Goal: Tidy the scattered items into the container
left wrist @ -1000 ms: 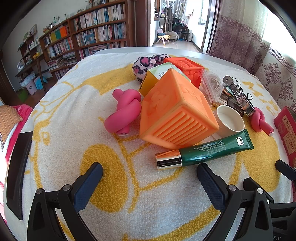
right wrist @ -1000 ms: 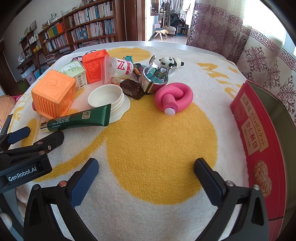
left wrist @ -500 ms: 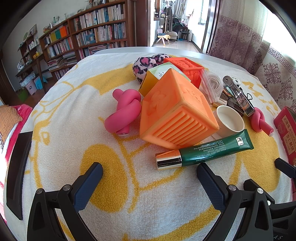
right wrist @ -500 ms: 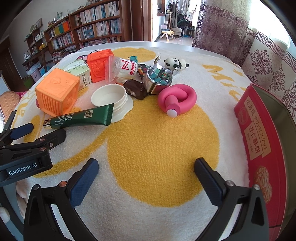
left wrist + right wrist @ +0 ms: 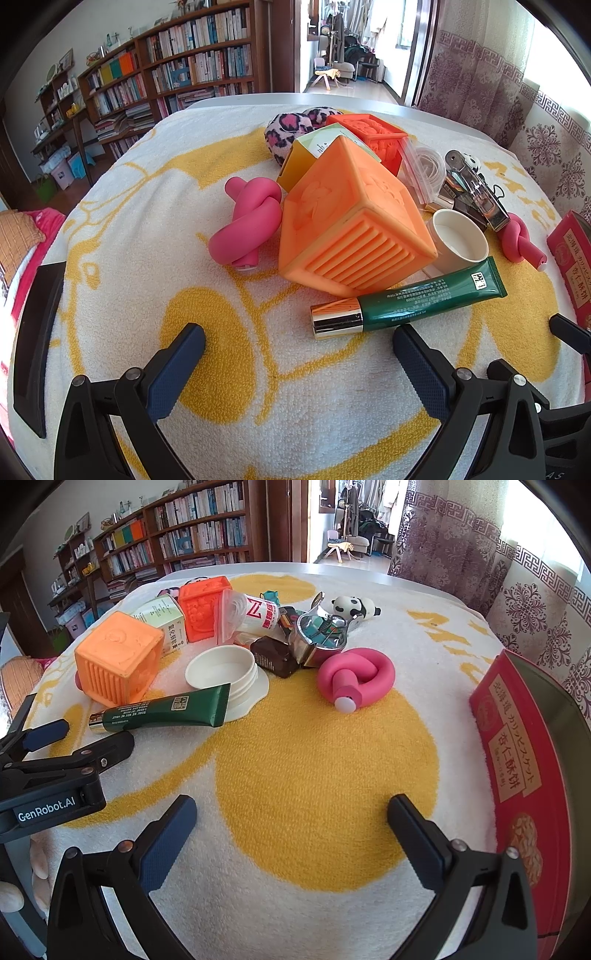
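Note:
A pile of items lies on a white and yellow towel. An orange cube (image 5: 351, 229) (image 5: 118, 657) sits beside a green tube (image 5: 406, 299) (image 5: 162, 712), a white lid (image 5: 221, 668), a pink knot (image 5: 247, 221) and a second pink knot (image 5: 354, 683). A red tin container (image 5: 524, 760) stands open at the right. My left gripper (image 5: 295, 354) is open and empty, just short of the green tube. My right gripper (image 5: 291, 827) is open and empty over the towel, left of the tin.
Behind the cube lie a red-orange cube (image 5: 203, 609), a small carton (image 5: 162, 624), a plastic bag (image 5: 251, 616), a metal clip (image 5: 321, 635), a panda figure (image 5: 354, 607) and a leopard-print pouch (image 5: 291, 129). Bookshelves (image 5: 177, 81) stand beyond the table.
The right gripper has drifted slightly, so the pile sits a little nearer and to the right in its view. The left gripper has hardly moved.

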A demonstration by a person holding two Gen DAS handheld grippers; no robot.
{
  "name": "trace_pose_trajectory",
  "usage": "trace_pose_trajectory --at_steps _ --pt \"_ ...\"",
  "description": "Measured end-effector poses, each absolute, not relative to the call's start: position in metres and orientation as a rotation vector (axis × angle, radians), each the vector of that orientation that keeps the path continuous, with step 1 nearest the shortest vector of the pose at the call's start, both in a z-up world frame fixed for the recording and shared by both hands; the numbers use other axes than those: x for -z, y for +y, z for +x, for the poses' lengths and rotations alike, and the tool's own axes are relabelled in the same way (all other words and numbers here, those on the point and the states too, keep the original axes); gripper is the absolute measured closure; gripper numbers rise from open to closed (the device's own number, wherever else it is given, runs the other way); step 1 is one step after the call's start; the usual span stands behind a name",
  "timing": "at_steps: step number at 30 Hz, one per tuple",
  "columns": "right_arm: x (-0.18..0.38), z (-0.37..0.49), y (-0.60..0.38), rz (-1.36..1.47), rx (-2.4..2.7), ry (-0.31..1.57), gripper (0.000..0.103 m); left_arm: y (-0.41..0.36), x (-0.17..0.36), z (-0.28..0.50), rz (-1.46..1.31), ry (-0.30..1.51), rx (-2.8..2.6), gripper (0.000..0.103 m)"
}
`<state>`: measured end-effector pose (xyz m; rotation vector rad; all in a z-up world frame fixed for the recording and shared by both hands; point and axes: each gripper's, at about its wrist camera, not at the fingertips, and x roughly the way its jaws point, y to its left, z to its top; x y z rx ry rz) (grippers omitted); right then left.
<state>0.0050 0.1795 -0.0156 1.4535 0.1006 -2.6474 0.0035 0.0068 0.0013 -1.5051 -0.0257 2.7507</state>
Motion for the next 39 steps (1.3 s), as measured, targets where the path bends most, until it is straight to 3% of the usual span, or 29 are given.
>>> trace_pose_trajectory --at_steps 9,16,25,35,36,38,39 --pt "0.015 0.006 0.182 1.442 2.643 0.075 0.0 -0.006 -0.012 0.012 -1.481 -0.041 -2.772 0.0" --pt "0.005 0.012 0.208 1.312 2.641 -0.221 0.0 -0.011 -0.049 0.013 -1.328 0.008 -2.873 0.0" --pt "-0.027 0.038 0.198 1.017 2.732 -0.186 0.0 0.029 -0.054 -0.006 -1.247 0.126 -2.856 0.0" --pt "-0.025 0.037 0.209 1.027 2.732 -0.256 0.001 0.044 -0.036 -0.032 -1.253 0.238 -2.903 0.0" --pt "-0.025 0.037 0.208 1.028 2.731 -0.255 0.003 0.043 -0.033 -0.035 -1.259 0.236 -2.903 0.002" --pt "-0.024 0.038 0.206 1.031 2.727 -0.239 0.006 0.041 -0.027 -0.039 -1.28 0.22 -2.894 0.017" --pt "-0.024 0.038 0.205 1.033 2.725 -0.229 0.008 0.04 -0.025 -0.04 -1.274 0.22 -2.901 0.019"
